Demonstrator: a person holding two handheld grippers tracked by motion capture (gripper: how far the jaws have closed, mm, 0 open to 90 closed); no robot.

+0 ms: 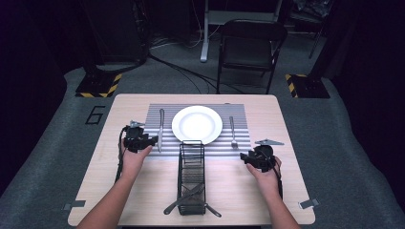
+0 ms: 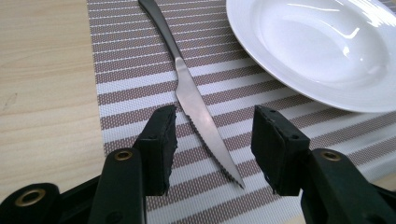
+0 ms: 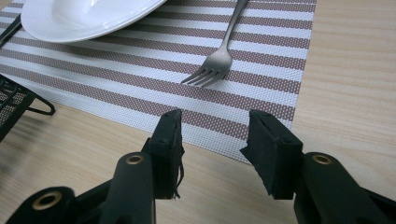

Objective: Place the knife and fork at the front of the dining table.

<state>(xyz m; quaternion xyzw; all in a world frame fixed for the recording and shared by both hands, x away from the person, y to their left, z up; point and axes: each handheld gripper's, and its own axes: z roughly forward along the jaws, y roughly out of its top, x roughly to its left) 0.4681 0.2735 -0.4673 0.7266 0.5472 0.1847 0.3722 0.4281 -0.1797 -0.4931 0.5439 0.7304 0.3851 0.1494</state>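
Observation:
A white plate (image 1: pixel 197 124) sits in the middle of a striped placemat (image 1: pixel 241 116). A knife (image 1: pixel 161 130) lies on the mat left of the plate, a fork (image 1: pixel 233 132) to its right. My left gripper (image 1: pixel 154 140) is at the mat's left edge, open; in the left gripper view the knife (image 2: pixel 196 100) lies flat on the mat with its blade tip between the jaws, untouched by the pads. My right gripper (image 1: pixel 243 156) hovers near the mat's front right corner, open and empty; the fork (image 3: pixel 215 60) lies ahead of its jaws.
A black wire cutlery basket (image 1: pixel 192 177) stands at the table's front centre with utensils (image 1: pixel 184 199) lying in it. Its corner (image 3: pixel 14 105) is at the left in the right gripper view. A folding chair (image 1: pixel 250 47) stands beyond the table.

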